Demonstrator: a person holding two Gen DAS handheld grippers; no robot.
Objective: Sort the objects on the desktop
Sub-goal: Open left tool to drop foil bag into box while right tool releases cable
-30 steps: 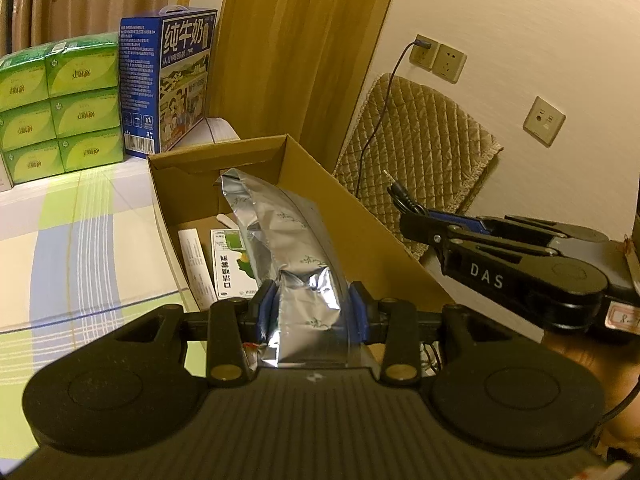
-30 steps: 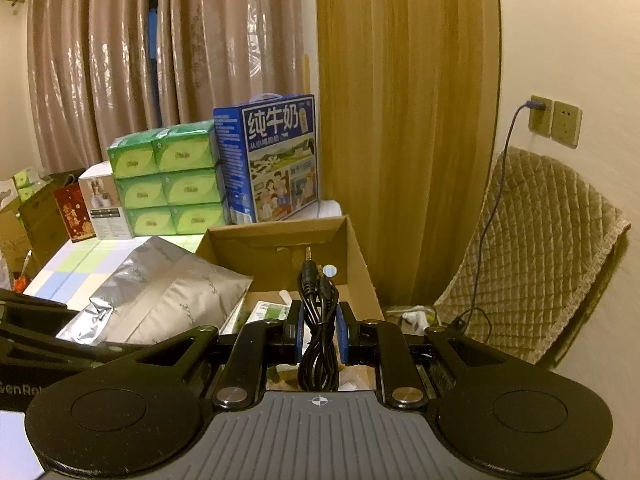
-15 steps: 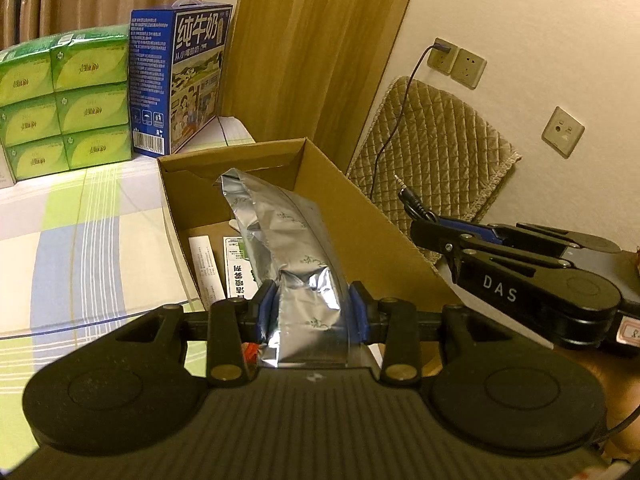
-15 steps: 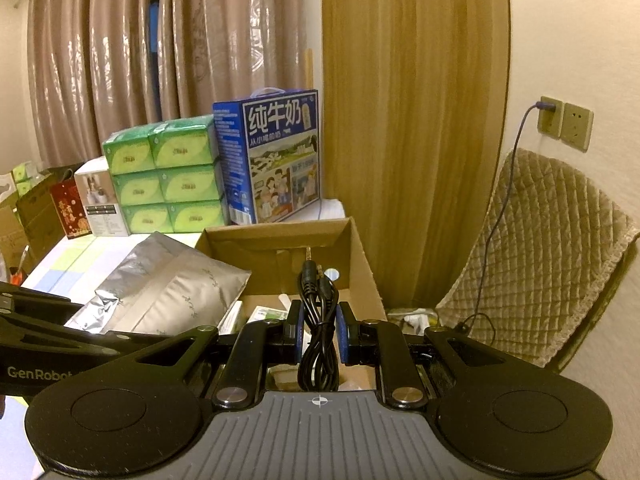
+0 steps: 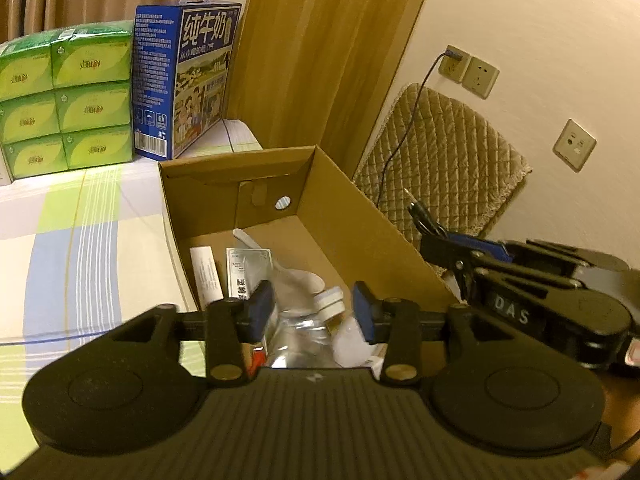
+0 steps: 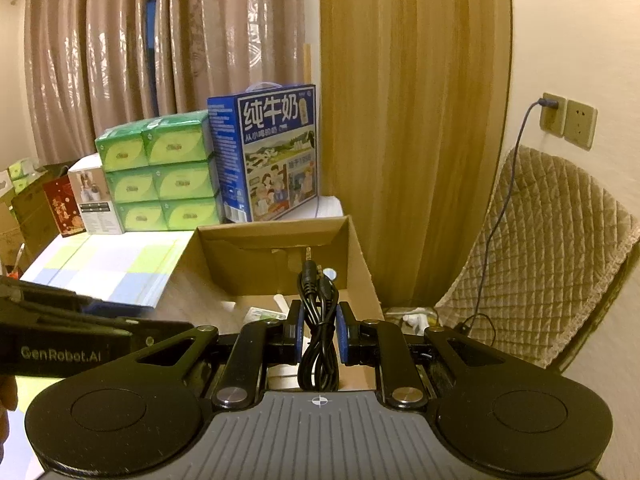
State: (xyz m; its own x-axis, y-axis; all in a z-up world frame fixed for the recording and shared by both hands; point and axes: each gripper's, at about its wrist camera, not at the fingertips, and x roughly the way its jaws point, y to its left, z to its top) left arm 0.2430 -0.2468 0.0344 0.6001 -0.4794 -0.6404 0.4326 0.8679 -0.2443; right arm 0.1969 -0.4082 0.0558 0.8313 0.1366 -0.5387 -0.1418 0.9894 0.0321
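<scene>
The left gripper (image 5: 314,312) hangs over the near end of the cardboard box (image 5: 360,216) with its blue pads spread apart and nothing between them. Below it, inside the box, lies the silver foil pouch (image 5: 298,340), next to a white plastic spoon (image 5: 280,264), a printed sachet (image 5: 244,268) and a narrow white strip (image 5: 206,272); their print is too small to read.

The right gripper (image 6: 319,332) is clamped on a coiled black audio cable (image 6: 318,344), whose two jack plugs stick up above the pads, over the same box's near edge. Its body reads "DAS" in the left wrist view; the left one reads "GenRobot.AI" in the right wrist view.

At the back of the bench (image 5: 60,248), on a checked cloth, a blue milk carton (image 6: 266,152) marked "纯牛奶" stands beside stacked green tissue packs (image 6: 160,176).
</scene>
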